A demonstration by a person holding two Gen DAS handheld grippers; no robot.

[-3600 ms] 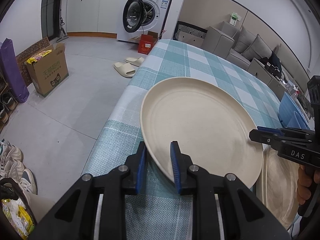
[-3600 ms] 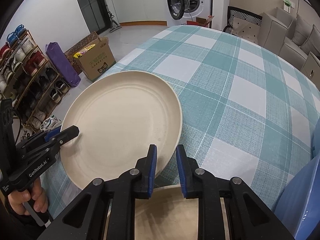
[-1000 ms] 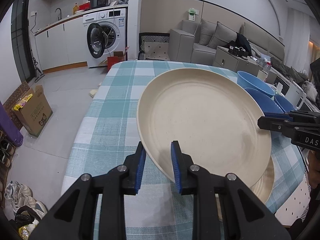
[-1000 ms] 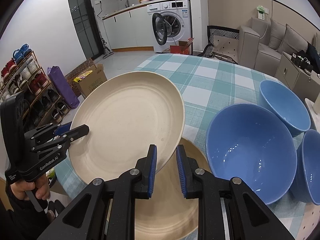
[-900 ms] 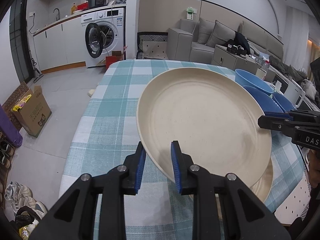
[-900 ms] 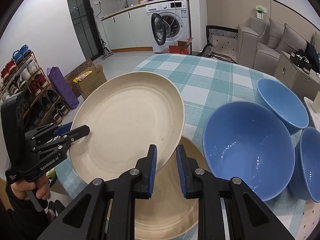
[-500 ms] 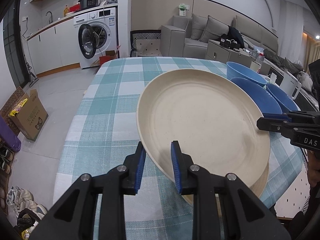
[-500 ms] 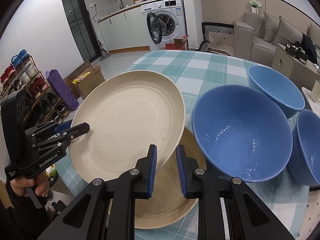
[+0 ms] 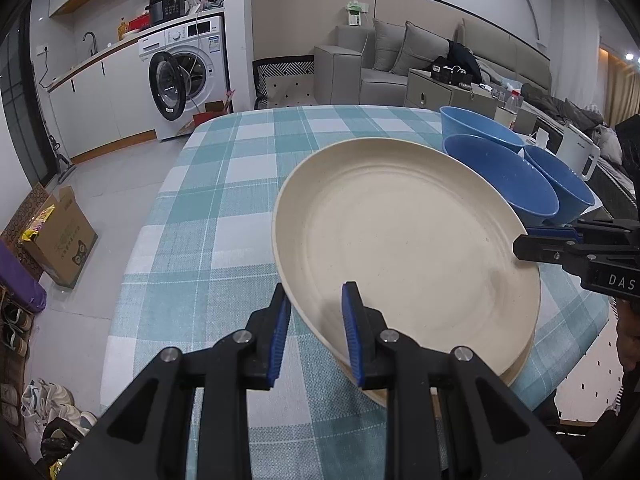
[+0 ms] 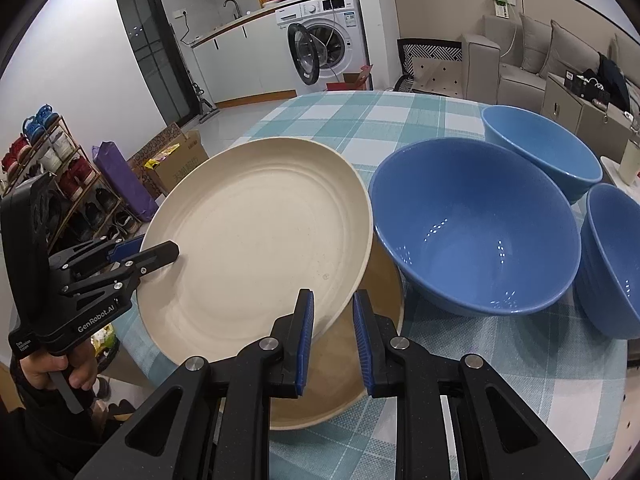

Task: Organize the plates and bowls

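On checked teal worktop (image 9: 224,200): round cream plastic plate (image 9: 400,240) tilted, held over tan plate (image 10: 360,360), near rim pinched in left claw (image 9: 314,320), right rim in right claw (image 10: 332,332).

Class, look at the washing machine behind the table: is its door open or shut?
Open. The washing machine has its round door swung outward, leaving the drum opening exposed.

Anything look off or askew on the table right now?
Nothing spilled or damaged. The cream plate is tilted, held at its rim by the left gripper and right gripper, above a second plate near the table edge. Three blue bowls sit upright.
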